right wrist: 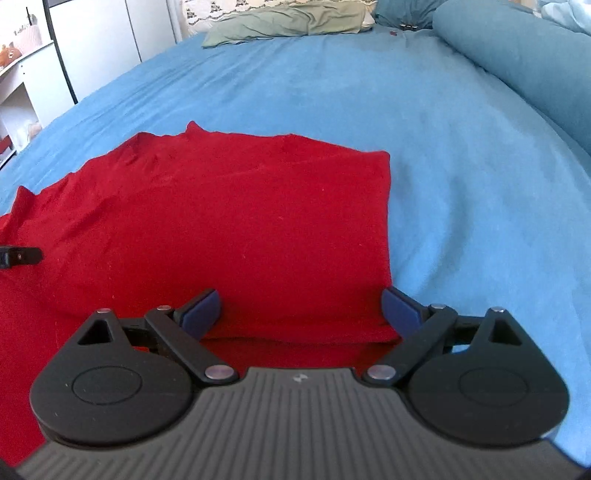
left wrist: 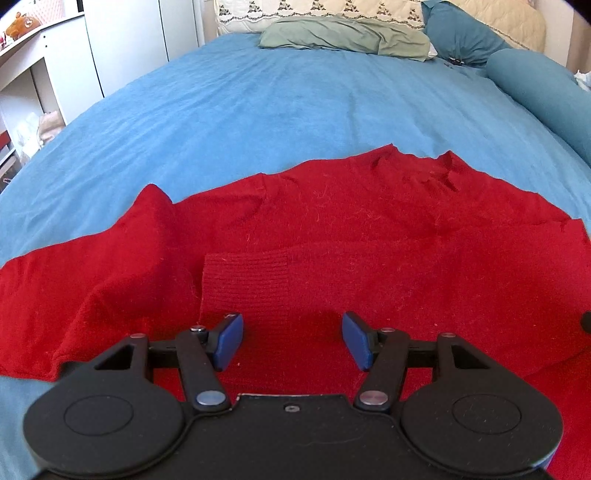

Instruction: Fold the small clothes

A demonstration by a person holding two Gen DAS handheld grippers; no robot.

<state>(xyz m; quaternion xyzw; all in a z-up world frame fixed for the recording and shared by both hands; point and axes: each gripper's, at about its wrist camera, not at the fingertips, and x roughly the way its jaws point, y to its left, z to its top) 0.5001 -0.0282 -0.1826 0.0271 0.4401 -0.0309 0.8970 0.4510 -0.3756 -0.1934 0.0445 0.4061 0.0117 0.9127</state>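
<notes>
A fuzzy red knitted sweater [left wrist: 332, 229] lies spread flat on a blue bedsheet [left wrist: 258, 110], near the foot of the bed, with a person's two hand-held grippers poised over its near edge. The left gripper [left wrist: 291, 339] has its blue-padded jaws apart, with nothing between them but the knit below; it hangs over a ribbed cuff [left wrist: 245, 280] of a sleeve that is folded in across the body. The right gripper [right wrist: 301, 310] also has its jaws apart, straddling the sweater's near right corner, where the right side already looks folded in to a straight edge. The step in hand appears to be taking hold of the near hem to fold it up toward the neck. To do that well, both grippers should probably pinch every layer at matching points along the hem, lift together and lay the fold down evenly, so the tucked-in sleeve does not slip out. The sweater's long axis runs away from the cameras, hem nearest and neck opening [left wrist: 417, 162] pointing toward the pale green pillow [left wrist: 343, 35] at the head of the bed.
</notes>
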